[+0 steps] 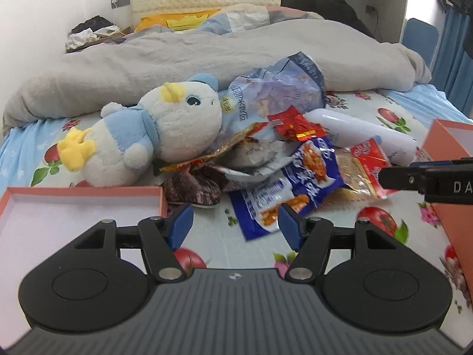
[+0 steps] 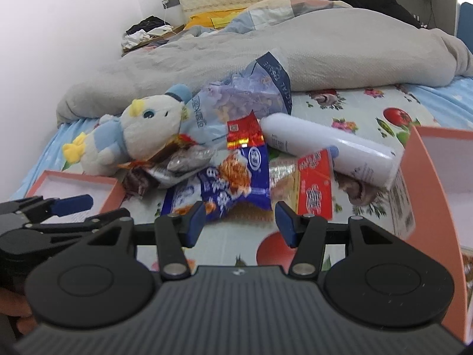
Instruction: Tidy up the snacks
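Observation:
A heap of snack packets lies mid-bed: a blue packet (image 1: 298, 183) (image 2: 233, 177), a red-and-clear packet (image 1: 366, 165) (image 2: 313, 186), a small red foil packet (image 1: 295, 124) (image 2: 244, 131) and a large pale blue bag (image 1: 275, 94) (image 2: 233, 100). My left gripper (image 1: 235, 223) stands open just short of the blue packet, nothing between its pads. My right gripper (image 2: 239, 222) is open too, empty, near the blue and red packets. An open pink box (image 1: 74, 207) (image 2: 77, 189) lies at the left, a second pink box (image 1: 452, 148) (image 2: 437, 162) at the right.
A plush penguin (image 1: 153, 130) (image 2: 139, 130) leans on the heap's left side. A white bottle (image 1: 360, 133) (image 2: 331, 148) lies on the right of it. A grey duvet (image 1: 207, 56) is bunched behind. The floral sheet (image 1: 242, 251) shows in front.

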